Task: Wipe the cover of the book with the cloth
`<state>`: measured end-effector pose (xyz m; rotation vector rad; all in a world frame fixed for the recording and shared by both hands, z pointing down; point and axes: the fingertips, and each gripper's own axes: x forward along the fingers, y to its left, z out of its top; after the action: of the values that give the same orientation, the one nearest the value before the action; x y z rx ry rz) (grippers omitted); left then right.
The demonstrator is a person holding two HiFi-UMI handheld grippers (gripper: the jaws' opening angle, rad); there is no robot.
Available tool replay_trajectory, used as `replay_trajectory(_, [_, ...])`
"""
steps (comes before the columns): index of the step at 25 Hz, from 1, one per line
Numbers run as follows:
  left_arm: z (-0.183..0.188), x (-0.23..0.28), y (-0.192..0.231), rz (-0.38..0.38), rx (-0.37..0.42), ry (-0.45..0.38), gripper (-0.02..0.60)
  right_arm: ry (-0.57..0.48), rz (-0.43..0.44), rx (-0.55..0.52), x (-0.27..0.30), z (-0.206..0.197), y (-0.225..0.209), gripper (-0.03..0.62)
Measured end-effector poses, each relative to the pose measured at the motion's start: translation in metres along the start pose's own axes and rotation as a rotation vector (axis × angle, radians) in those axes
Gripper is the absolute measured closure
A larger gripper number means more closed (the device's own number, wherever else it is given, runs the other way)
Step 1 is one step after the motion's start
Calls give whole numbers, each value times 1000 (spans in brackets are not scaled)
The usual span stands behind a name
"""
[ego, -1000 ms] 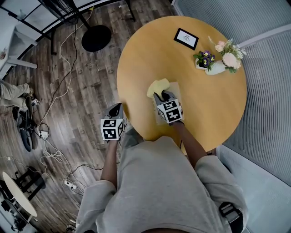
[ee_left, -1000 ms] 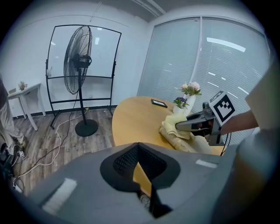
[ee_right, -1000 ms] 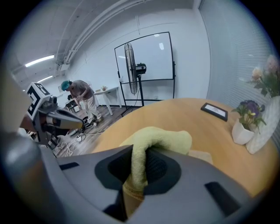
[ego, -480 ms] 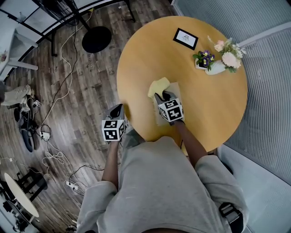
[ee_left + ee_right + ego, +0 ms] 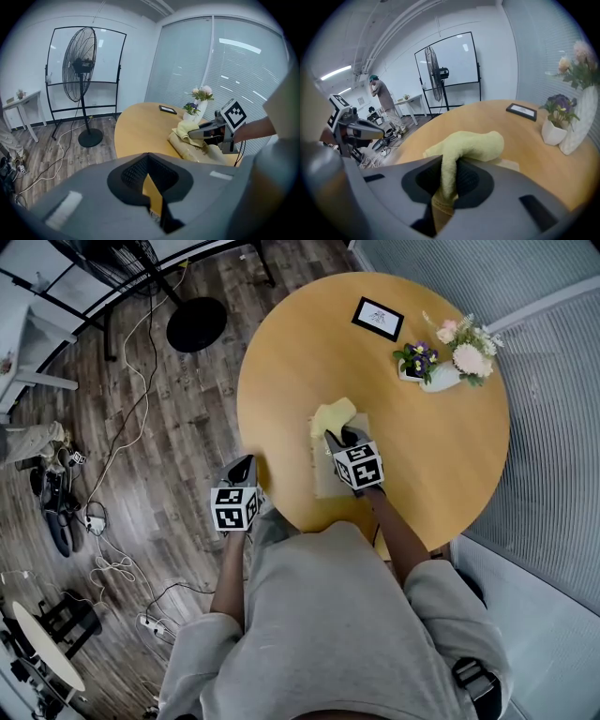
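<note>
A tan book (image 5: 328,479) lies on the round wooden table (image 5: 281,362), near its front edge. My right gripper (image 5: 337,439) is over the book's far end, shut on a yellow cloth (image 5: 333,416) that rests on the cover. In the right gripper view the cloth (image 5: 468,143) is pinched between the jaws of the right gripper (image 5: 447,187), with a corner of the book (image 5: 508,164) under it. My left gripper (image 5: 242,468) hangs at the table's left edge, shut and holding nothing. The left gripper view shows the book (image 5: 197,152) and cloth (image 5: 185,133) to its right.
A framed picture (image 5: 378,318), a small potted plant (image 5: 417,362) and a white vase of flowers (image 5: 448,379) stand on the table's far right. A floor fan's base (image 5: 197,322) and cables lie on the floor at left. A person (image 5: 384,101) stands far off.
The right gripper has slid the cloth a little to the right over the book's cover. The left gripper has stayed at the table's edge.
</note>
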<state>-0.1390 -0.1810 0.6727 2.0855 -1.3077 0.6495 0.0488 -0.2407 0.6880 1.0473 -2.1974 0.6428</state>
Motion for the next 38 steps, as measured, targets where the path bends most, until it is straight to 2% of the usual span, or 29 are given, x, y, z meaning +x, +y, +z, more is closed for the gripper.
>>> replay_trajectory(14, [6, 7, -7, -17, 24, 10, 575, -12, -50, 31, -16, -7, -32, 534])
replay_trajectory(38, [16, 5, -21, -58, 73, 1, 575, 34, -216, 60, -67, -39, -93, 534])
